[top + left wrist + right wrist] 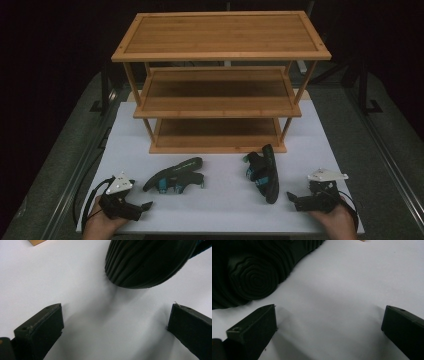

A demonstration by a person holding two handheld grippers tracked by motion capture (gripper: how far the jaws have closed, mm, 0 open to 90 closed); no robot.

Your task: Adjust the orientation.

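Observation:
Two black sandals with teal straps lie on their sides on the white table top (220, 197). The left sandal (175, 175) is ahead and right of my left gripper (146, 206), which rests open near the front left corner. Its ribbed sole (147, 262) shows just beyond the open jaws. The right sandal (264, 172) lies left of my right gripper (290, 197), also open and empty. That sandal's grooved sole (254, 272) shows at the upper left of the right gripper view.
A three-tier bamboo rack (220, 50) stands at the back of the table, its shelves bare. Metal rails (80, 170) run along both sides of the white top. Cables trail from both grippers near the front edge.

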